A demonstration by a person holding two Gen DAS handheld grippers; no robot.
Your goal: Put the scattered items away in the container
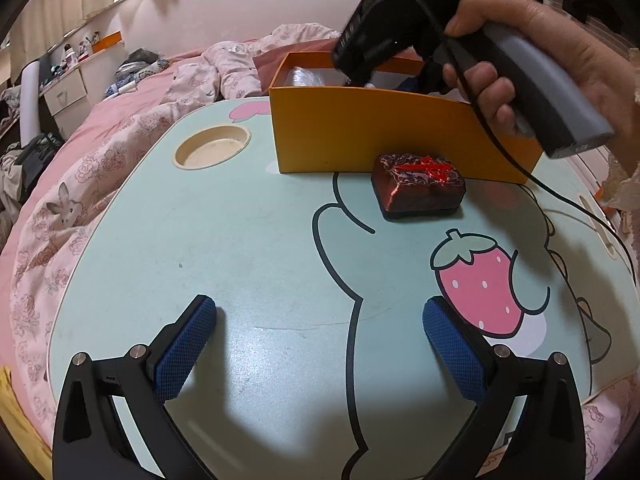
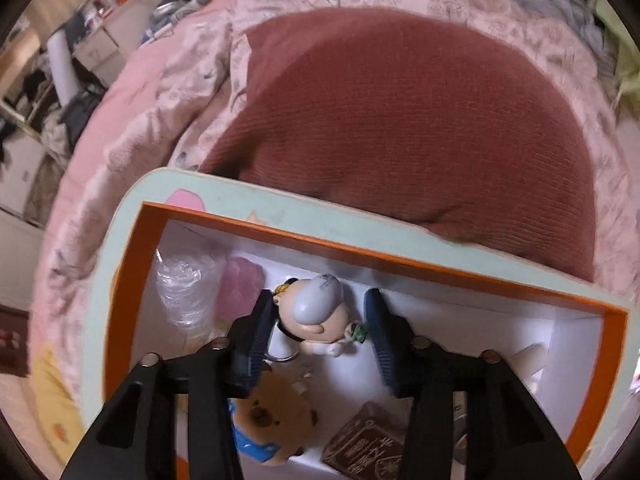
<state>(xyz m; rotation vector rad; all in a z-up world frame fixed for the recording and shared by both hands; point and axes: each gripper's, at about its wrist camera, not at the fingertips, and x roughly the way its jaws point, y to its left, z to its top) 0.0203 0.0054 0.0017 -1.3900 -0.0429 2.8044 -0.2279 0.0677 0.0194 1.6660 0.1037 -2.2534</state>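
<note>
While over box [image 2: 132,280], figurine [image 2: 316,312] between right fingers [image 2: 260,332], untouched.

Left gripper [image 1: 320,344] fingers spread above mint table [image 1: 240,240], dark red block [image 1: 419,186] beside orange box [image 1: 360,136]

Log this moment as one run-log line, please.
right gripper: open over orange cardboard box, cartoon figurine between pads | left gripper: open, empty | dark red patterned block: still on table

The box [image 1: 360,136] stood on the desk [image 1: 240,240], with the wrapped block [image 1: 418,186] just before it; a figurine [image 2: 316,316] and a plush bear [image 2: 272,420] lay inside.
</note>
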